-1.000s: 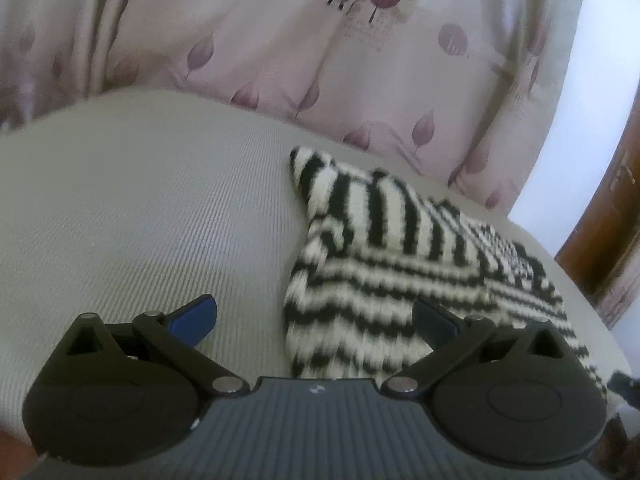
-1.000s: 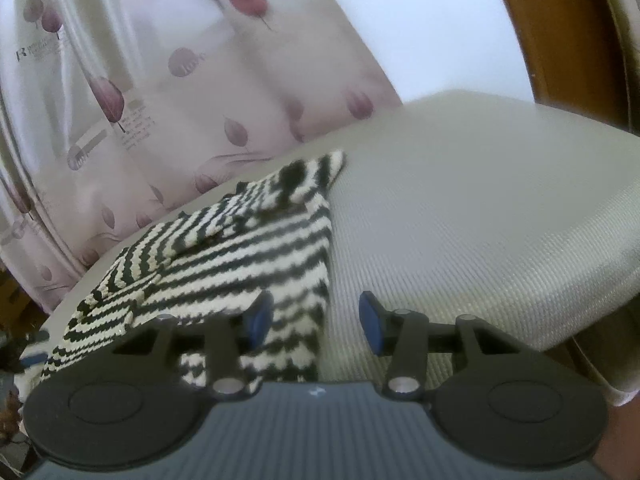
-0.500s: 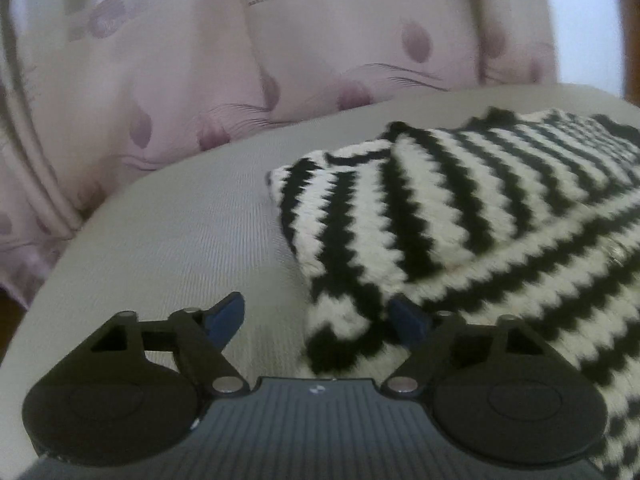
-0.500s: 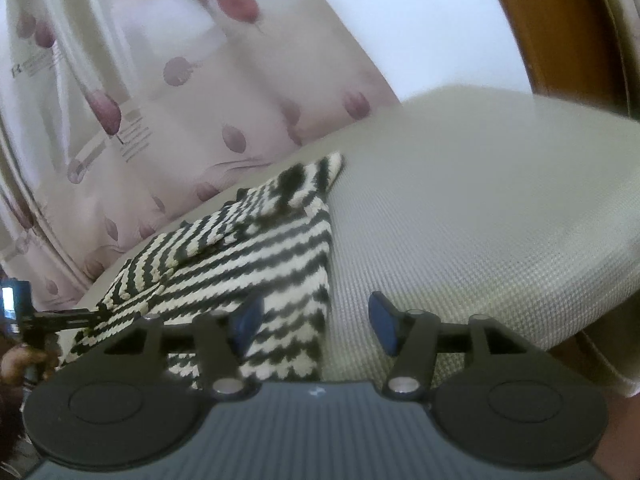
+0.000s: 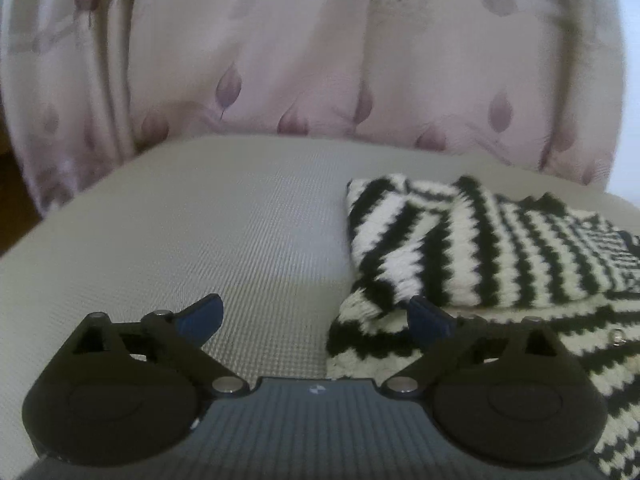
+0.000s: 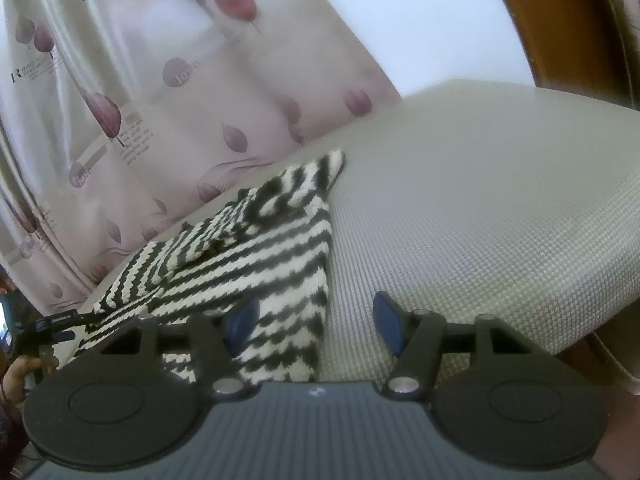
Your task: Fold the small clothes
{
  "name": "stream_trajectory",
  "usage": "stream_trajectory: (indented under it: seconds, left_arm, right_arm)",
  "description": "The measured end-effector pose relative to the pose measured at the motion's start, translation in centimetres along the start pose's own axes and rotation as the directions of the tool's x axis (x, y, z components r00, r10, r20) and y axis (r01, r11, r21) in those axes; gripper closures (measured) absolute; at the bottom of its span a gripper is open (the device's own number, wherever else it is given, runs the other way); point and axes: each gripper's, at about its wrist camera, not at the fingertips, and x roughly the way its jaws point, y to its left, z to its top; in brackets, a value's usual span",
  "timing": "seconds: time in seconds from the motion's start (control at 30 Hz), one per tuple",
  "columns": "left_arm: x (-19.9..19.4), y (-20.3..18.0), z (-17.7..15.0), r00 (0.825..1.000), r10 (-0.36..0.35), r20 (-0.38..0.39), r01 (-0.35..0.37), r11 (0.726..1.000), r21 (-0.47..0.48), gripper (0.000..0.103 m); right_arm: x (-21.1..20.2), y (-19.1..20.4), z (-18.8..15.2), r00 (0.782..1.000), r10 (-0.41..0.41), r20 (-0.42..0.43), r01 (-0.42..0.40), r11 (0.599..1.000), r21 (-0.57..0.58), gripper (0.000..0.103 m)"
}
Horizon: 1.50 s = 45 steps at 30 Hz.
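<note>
Both hand-held grippers are hovering open: the left (image 5: 316,318) beside the knit's (image 5: 460,248) corner, the right (image 6: 316,320) straddling its edge. Each should be pinching only the top layer.

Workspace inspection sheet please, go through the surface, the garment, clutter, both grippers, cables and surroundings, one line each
Surface: grey-green woven cushion, garment on it.
Job's things: black-and-white striped knit garment, lying partly folded, one layer over another; small metal stud near its lower edge.
Clutter: nothing seen.
Grippers: left gripper open, empty, right fingertip over the garment's edge; right gripper open, empty, left fingertip over the garment.
Cables: nothing seen.
Surroundings: pale pink curtain with purple leaf print behind the cushion; brown wooden frame at upper right; white wall beside it.
</note>
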Motion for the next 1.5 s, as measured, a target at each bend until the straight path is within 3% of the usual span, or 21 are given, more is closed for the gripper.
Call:
stream_trajectory:
  seconds: [0.13, 0.27, 0.4, 0.5, 0.67, 0.7, 0.77, 0.83, 0.9, 0.97, 1.03, 1.13, 1.33, 1.5]
  left_arm:
    - [-1.0, -0.2, 0.0, 0.999, 0.008, 0.04, -0.008, 1.0, 0.021, 0.003]
    - [-1.1, 0.0, 0.0, 0.995, -0.041, 0.095, 0.045, 0.998, -0.043, 0.003]
    - [-0.3, -0.4, 0.1, 0.991, -0.089, 0.103, 0.095, 0.994, -0.054, 0.003]
    - [0.5, -0.7, -0.2, 0.993, -0.081, 0.089, 0.084, 0.996, -0.032, 0.003]
    - [0.9, 1.0, -0.6, 0.993, -0.094, 0.075, 0.103, 0.985, -0.137, 0.003]
    - [0.8, 1.3, -0.7, 0.992, -0.097, 0.084, 0.109, 0.982, -0.153, 0.003]
    - [0.7, 1.6, -0.8, 0.992, -0.085, 0.095, 0.101, 0.979, -0.175, 0.002]
    - [0.6, 1.6, -0.8, 0.991, -0.086, 0.1, 0.103, 0.979, -0.177, 0.002]
    - [0.6, 1.4, -0.8, 0.993, -0.07, 0.097, 0.085, 0.982, -0.169, 0.001]
    - [0.5, 1.1, -0.7, 0.993, -0.061, 0.098, 0.076, 0.985, -0.156, 0.001]
    - [0.5, 0.9, -0.7, 0.994, -0.052, 0.093, 0.065, 0.988, -0.142, 0.0]
    - [0.9, 0.6, -0.6, 0.997, -0.042, 0.068, 0.051, 0.99, -0.129, 0.0]
    - [1.1, 0.5, -0.6, 0.998, -0.024, 0.054, 0.031, 0.992, -0.12, 0.0]
    - [1.2, 0.5, -0.6, 0.999, -0.017, 0.044, 0.022, 0.992, -0.122, 0.0]
  right_arm:
    - [-0.2, 0.5, 1.0, 0.999, -0.002, 0.036, 0.002, 1.0, -0.005, 0.039]
    - [2.1, 2.9, 4.9, 0.994, 0.092, 0.052, -0.089, 0.995, -0.045, 0.039]
    - [8.8, 6.9, 9.2, 0.988, 0.154, -0.012, -0.154, 0.974, -0.166, 0.04]
    - [15.1, 8.6, 11.8, 0.99, 0.125, -0.069, -0.137, 0.966, -0.221, 0.04]
    - [25.1, 8.6, 14.0, 0.985, 0.023, -0.168, -0.053, 0.982, -0.179, 0.04]
    - [26.4, 8.5, 14.0, 0.982, 0.016, -0.189, -0.047, 0.985, -0.165, 0.052]
    - [28.6, 8.6, 13.5, 0.966, -0.007, -0.26, -0.034, 0.987, -0.154, 0.091]
    - [28.3, 9.9, 13.4, 0.974, 0.032, -0.225, -0.072, 0.982, -0.173, 0.092]
    - [26.2, 11.8, 14.0, 0.986, 0.11, -0.125, -0.136, 0.965, -0.225, 0.092]
    - [23.6, 12.3, 15.5, 0.974, 0.227, 0.005, -0.221, 0.954, -0.201, 0.092]
    - [22.7, 11.9, 16.3, 0.975, 0.217, 0.056, -0.2, 0.956, -0.214, 0.092]
    - [25.3, 8.8, 15.5, 0.996, 0.081, -0.022, -0.084, 0.98, -0.181, 0.092]
    - [27.8, 5.3, 13.0, 0.988, 0.019, -0.15, -0.027, 0.998, -0.054, 0.089]
    - [27.9, 6.6, 13.0, 0.985, -0.06, -0.164, 0.037, 0.989, -0.141, 0.087]
